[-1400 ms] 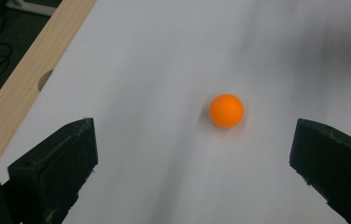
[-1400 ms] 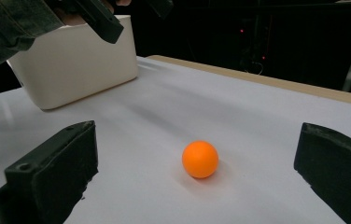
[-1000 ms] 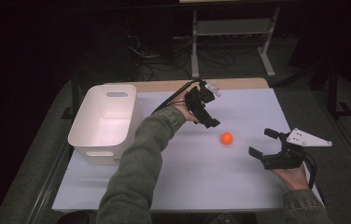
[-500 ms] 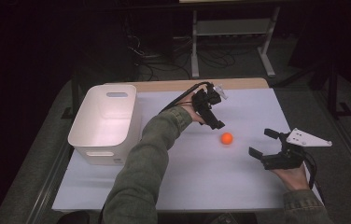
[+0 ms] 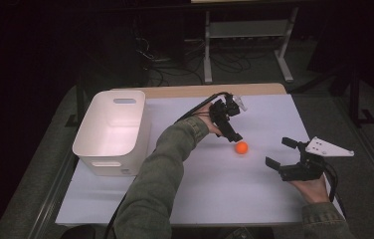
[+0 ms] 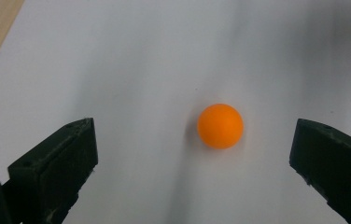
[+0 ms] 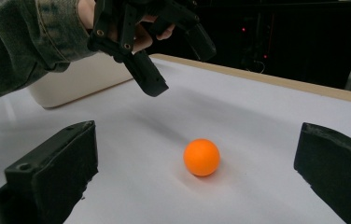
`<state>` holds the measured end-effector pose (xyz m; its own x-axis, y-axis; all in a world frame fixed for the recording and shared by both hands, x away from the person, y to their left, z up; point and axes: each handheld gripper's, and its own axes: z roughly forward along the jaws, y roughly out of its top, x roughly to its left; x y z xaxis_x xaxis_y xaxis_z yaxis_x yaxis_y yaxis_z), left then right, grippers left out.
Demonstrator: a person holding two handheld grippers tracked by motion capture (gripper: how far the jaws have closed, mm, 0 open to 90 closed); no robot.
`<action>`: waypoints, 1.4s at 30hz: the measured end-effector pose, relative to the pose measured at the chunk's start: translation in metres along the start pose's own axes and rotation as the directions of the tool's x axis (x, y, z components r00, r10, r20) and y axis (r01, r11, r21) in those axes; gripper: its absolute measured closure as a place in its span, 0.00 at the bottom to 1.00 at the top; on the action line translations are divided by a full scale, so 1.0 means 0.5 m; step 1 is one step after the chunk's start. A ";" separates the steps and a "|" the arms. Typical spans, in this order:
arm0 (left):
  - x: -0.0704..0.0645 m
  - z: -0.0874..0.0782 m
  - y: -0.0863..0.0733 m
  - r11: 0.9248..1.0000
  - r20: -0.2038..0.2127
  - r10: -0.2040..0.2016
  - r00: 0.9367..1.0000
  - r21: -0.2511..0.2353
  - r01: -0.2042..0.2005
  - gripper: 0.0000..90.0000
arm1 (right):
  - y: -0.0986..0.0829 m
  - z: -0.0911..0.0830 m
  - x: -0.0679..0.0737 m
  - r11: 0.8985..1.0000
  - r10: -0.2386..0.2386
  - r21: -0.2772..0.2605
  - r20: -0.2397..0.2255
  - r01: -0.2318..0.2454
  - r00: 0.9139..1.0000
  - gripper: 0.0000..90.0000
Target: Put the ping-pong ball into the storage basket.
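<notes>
Risk, judged: the ball [image 5: 241,147] sits free on the smooth table [image 5: 215,194] and may roll away if a jaw nudges it off-centre. Left of the ball, a white bin [image 5: 111,130] stands empty. The left gripper [image 5: 231,124] hangs just above the ball, jaws spread. Right of the ball, the right gripper [image 5: 284,153] rests spread, empty.

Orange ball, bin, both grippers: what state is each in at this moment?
Orange ball: resting on the white table, ungripped.
White bin: upright, empty.
Left gripper: open, raised over the ball.
Right gripper: open, holding nothing, apart from the ball.
</notes>
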<state>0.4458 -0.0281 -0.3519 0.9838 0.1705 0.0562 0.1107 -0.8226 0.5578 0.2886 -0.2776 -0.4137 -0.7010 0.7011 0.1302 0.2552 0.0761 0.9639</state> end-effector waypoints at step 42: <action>-0.011 0.135 -0.015 0.994 0.090 0.010 0.996 0.105 -0.019 0.00 | -0.002 0.006 0.001 1.000 -0.001 0.019 -0.001 0.001 1.000 0.00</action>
<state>0.4493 -0.0595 -0.4121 0.9935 0.1129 -0.0127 0.1058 -0.8780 0.4668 0.2897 -0.2752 -0.4153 -0.7022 0.7002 0.1292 0.2665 0.0902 0.9596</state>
